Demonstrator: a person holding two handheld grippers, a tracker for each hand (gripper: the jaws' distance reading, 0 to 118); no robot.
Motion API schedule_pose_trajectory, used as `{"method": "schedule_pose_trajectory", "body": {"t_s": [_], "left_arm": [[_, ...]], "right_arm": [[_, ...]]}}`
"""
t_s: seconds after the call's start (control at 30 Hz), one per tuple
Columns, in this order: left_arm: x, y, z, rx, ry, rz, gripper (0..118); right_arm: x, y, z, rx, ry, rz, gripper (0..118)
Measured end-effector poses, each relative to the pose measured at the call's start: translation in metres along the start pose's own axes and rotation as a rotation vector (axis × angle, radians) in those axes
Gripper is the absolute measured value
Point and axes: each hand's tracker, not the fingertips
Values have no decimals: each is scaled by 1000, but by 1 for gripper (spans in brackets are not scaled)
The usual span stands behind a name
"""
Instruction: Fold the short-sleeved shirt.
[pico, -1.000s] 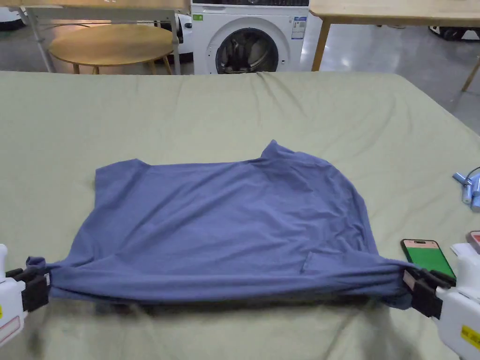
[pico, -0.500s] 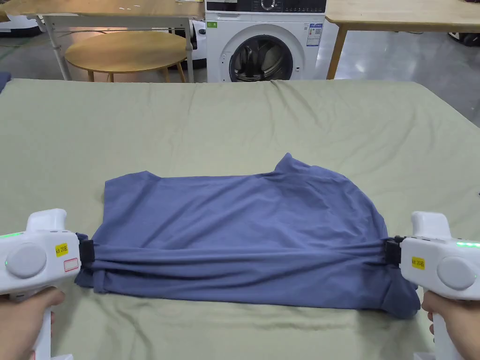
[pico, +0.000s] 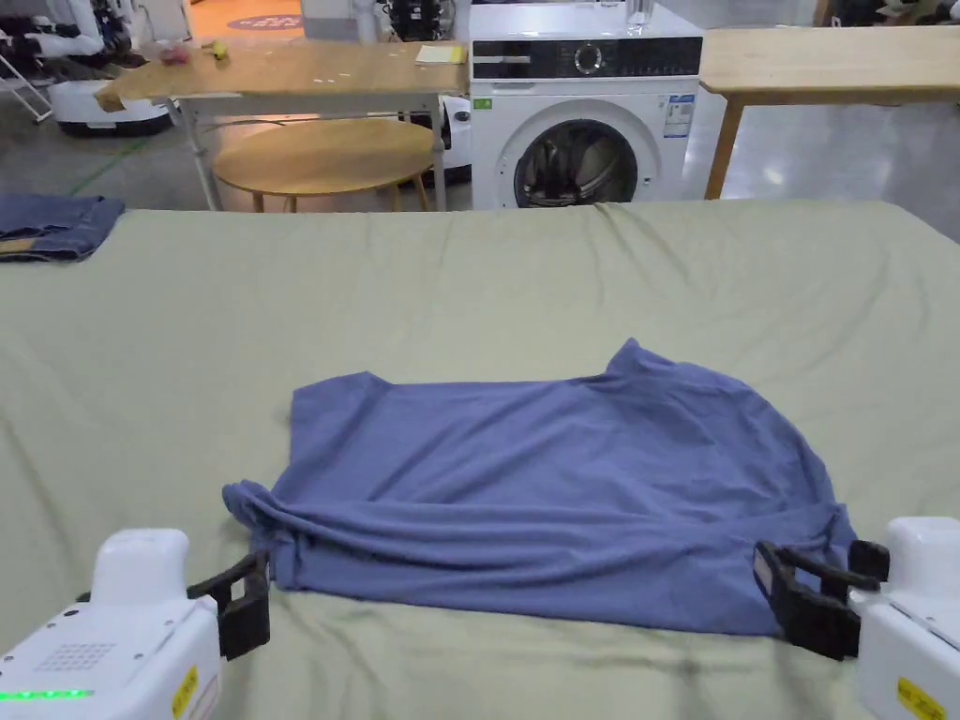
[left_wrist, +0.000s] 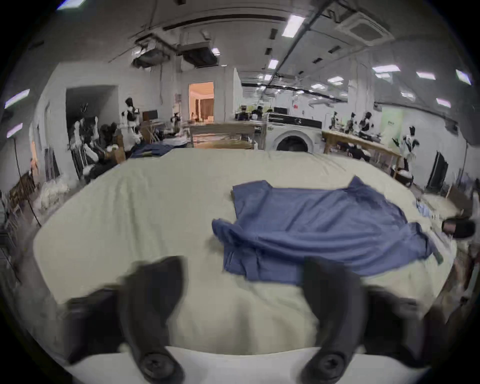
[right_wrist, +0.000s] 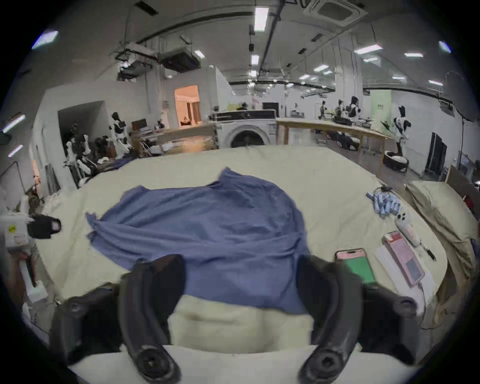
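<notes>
Blue short-sleeved shirt (pico: 553, 487) lies flat-ish on the table (pico: 469, 281), which has a pale green sheet over it; shirt sits near the front edge, roughly centre. Its near part is doubled over into a thick wrinkled band along the front; one sleeve pokes out at far left, a collar/sleeve peak at far right.

Left gripper (pico: 246, 600): jaws spread wide, nothing between them, just off the shirt's front-left corner, not touching cloth. In the left gripper view its jaws frame bare sheet w/ the shirt (left_wrist: 311, 228) ahead and to the right.

Right gripper (pico: 814, 600): jaws also wide apart, empty, at the shirt's front-right corner; whether a tip brushes the cloth, can't tell. The right gripper view shows the shirt's near edge (right_wrist: 207, 233) between its jaws, unpinched.

Right of shirt: phone (right_wrist: 357, 267) w/ green screen. Folded denim (pico: 52, 225) at the table's far-left corner. Washing machine (pico: 581, 112) behind the table.
</notes>
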Motion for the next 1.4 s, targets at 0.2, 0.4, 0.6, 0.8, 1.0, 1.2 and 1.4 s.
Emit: {"method": "schedule_pose_trajectory", "body": {"t_s": [0.2,0.4,0.6,0.8,1.0,1.2,1.4], "left_arm": [[-6,-21,-7,-63,-6,-16,0],[-20,-8,-56,-134,-24,46,0],[-29,5,-119,-100,-39,11,116],[-15,12,-149,-262,44,1,105],[-11,14,-159,-316,-8,-38,30],[-10,22,-138,-241,-20,-17,2],[-15,17,-133,-240,-31,31,2]], "right_arm": [[-22,-10,18,32,-22,70,0],[-14,-9,20,22,-34,55,0],[3,-12,11,-14,-67,34,0],[22,-15,1,-41,-121,14,0],[45,-24,-20,-121,-213,14,0],[65,-35,-61,-148,-255,12,118],[81,-44,-99,-244,-196,-40,72]]}}
